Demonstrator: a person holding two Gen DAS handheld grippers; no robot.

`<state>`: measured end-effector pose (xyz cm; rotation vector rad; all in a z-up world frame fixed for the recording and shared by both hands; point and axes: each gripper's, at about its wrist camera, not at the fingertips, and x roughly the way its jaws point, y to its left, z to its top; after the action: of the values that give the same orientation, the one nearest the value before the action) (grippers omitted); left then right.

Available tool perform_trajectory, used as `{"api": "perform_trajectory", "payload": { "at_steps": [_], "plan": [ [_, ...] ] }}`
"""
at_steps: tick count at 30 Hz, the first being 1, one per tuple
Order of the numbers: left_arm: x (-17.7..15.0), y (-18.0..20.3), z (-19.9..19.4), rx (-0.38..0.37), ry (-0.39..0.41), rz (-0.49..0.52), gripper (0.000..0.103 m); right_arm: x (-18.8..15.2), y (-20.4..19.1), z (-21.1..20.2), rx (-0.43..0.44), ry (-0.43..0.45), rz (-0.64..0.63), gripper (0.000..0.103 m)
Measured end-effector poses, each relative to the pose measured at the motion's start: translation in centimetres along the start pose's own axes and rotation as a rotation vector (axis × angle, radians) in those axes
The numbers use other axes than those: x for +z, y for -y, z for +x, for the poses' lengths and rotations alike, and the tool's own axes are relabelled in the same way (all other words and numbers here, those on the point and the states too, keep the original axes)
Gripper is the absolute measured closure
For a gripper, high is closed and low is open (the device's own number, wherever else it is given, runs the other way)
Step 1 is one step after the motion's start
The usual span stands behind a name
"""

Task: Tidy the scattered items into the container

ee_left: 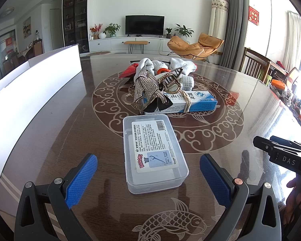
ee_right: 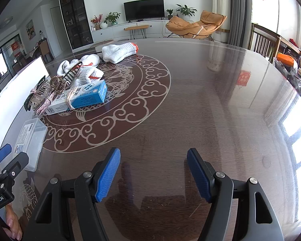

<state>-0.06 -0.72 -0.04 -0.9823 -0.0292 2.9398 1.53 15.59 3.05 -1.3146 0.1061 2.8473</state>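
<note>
A clear plastic box (ee_left: 153,152) with a white label lies on the table between the open blue fingers of my left gripper (ee_left: 148,178). Behind it is a pile: a blue-and-white medicine carton (ee_left: 192,101) bound with rubber bands, hair claw clips (ee_left: 170,82), a rhinestone clip (ee_left: 145,87) and white knitted gloves (ee_left: 180,66). The white container (ee_left: 30,92) stands at the left. My right gripper (ee_right: 153,174) is open and empty over bare table; the box (ee_right: 30,140), carton (ee_right: 82,97) and gloves (ee_right: 118,52) lie to its left.
The dark round table (ee_right: 210,100) has a pale fish-and-cloud inlay and a glossy top. The right gripper's body (ee_left: 281,154) shows at the right edge of the left wrist view. Chairs (ee_right: 264,40) stand at the far right of the table.
</note>
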Motion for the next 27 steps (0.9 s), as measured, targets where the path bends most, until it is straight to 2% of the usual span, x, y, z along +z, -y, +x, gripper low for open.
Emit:
{"api": "perform_trajectory", "payload": {
  "at_steps": [27],
  "plan": [
    [-0.01, -0.04, 0.02, 0.0, 0.001, -0.001, 0.0, 0.06, 0.13, -0.04, 0.004, 0.003, 0.008, 0.033]
  ]
}}
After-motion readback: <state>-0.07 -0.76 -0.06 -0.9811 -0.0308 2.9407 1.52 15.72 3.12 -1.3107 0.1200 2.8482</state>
